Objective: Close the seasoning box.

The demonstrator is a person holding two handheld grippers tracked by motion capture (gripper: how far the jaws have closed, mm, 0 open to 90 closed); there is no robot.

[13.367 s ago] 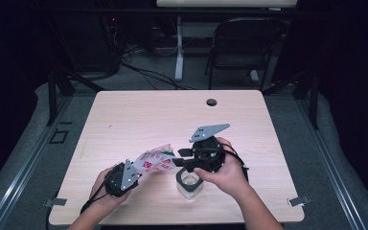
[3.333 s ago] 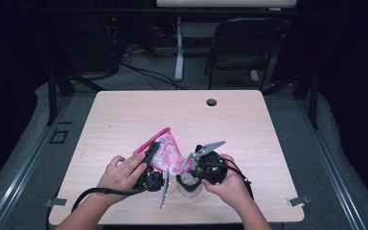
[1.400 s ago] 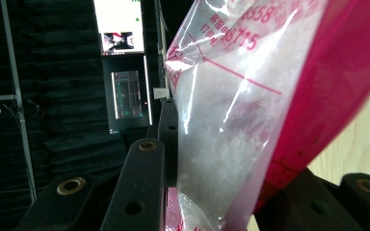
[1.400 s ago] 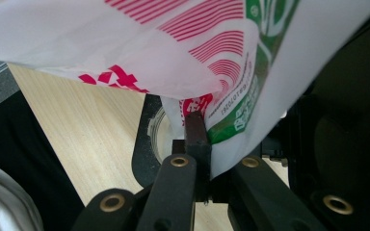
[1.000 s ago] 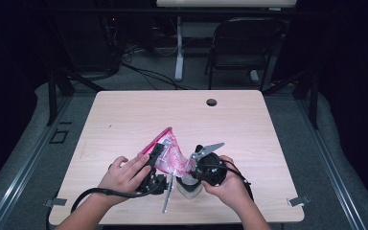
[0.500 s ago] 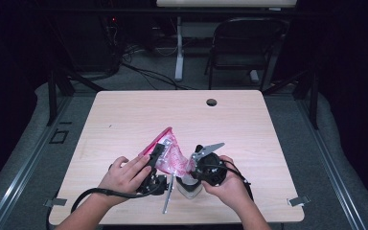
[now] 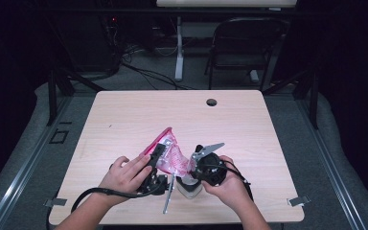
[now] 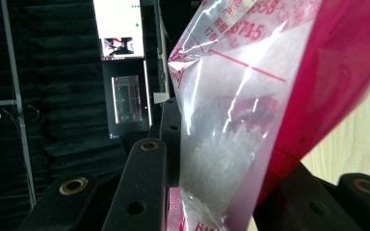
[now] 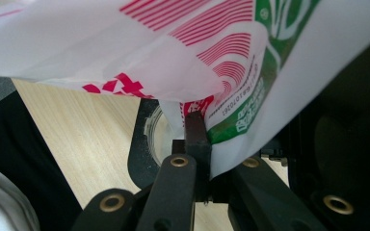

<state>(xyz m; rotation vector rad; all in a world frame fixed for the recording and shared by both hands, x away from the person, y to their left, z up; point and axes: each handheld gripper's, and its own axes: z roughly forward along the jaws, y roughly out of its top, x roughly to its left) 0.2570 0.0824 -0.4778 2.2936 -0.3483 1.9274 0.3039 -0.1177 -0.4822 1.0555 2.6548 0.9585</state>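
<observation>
A: Start at the near edge of the surface point(image 7: 124, 115). What are the hands doing?

B: Both pairs of tongs hold one bag point(image 7: 168, 154), just above a small clear jar point(image 7: 189, 189) that stands close to the near edge, about midway along it. The left tongs point(image 7: 159, 152) clamp the bag's pink side; in the left gripper view the white grains inside sit between the jaws. The right tongs point(image 7: 197, 154) are pinched fully shut on a lower corner of the bag, and in the right gripper view the jar point(image 9: 155, 132) lies directly beneath that corner.

A: Why that hold?

B: I'd judge it a pour: the left lifts and tips the bag, the right steers the low corner over the jar's mouth so the grains run down.

A: Any change from thirteen seconds ago?

B: Then the bag lay flatter, stretched between hands farther apart, the left nearer the near-left corner. Now the hands are close together and the bag stands up as a peak. Over the last second nothing has shifted.

A: And farther off?

B: A dark hole point(image 7: 211, 102) near the far edge.
</observation>
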